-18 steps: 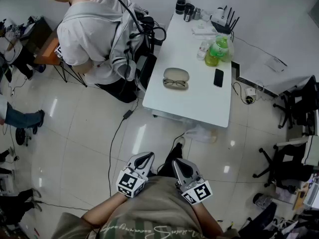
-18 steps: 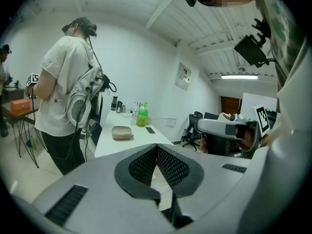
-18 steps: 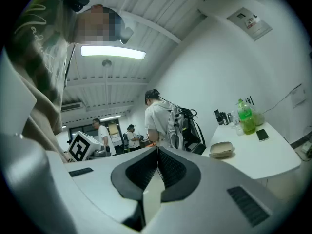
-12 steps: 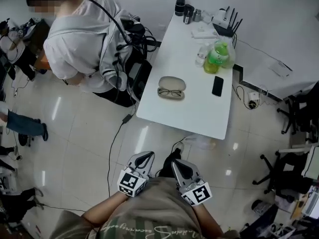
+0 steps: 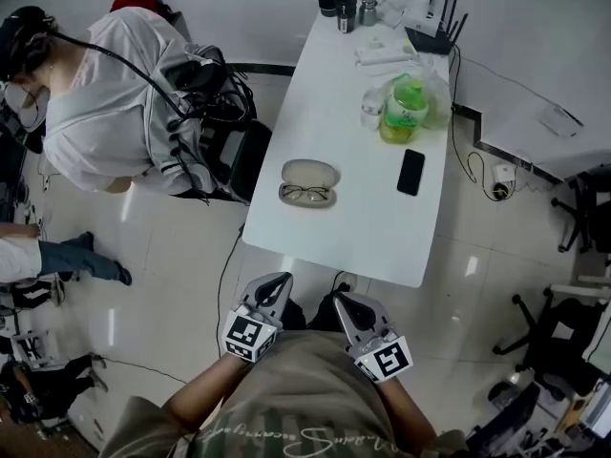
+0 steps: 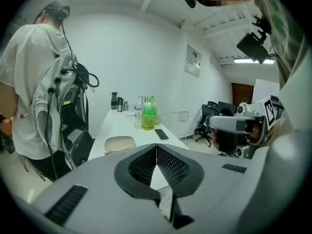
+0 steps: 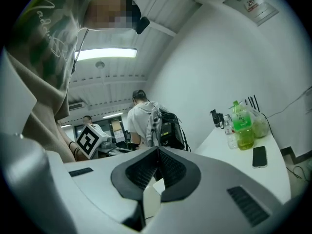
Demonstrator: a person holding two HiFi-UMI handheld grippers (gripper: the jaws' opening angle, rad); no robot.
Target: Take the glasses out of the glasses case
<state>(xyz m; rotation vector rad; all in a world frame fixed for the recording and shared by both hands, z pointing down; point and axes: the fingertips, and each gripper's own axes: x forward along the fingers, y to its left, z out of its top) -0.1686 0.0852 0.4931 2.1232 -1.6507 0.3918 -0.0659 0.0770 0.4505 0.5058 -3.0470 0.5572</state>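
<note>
over on the long white surface [image 5: 382,227], the beige oval glasses case [image 5: 309,172] lies with the thin dark-framed glasses [image 5: 305,194] just beside it, on the near side. left gripper [image 5: 277,282] and right gripper [image 5: 344,303] sit short of the near edge, both sets of fingers clenched on nothing.

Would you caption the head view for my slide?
Left gripper and right gripper shut, at the waist; glasses beside case on table.
</note>
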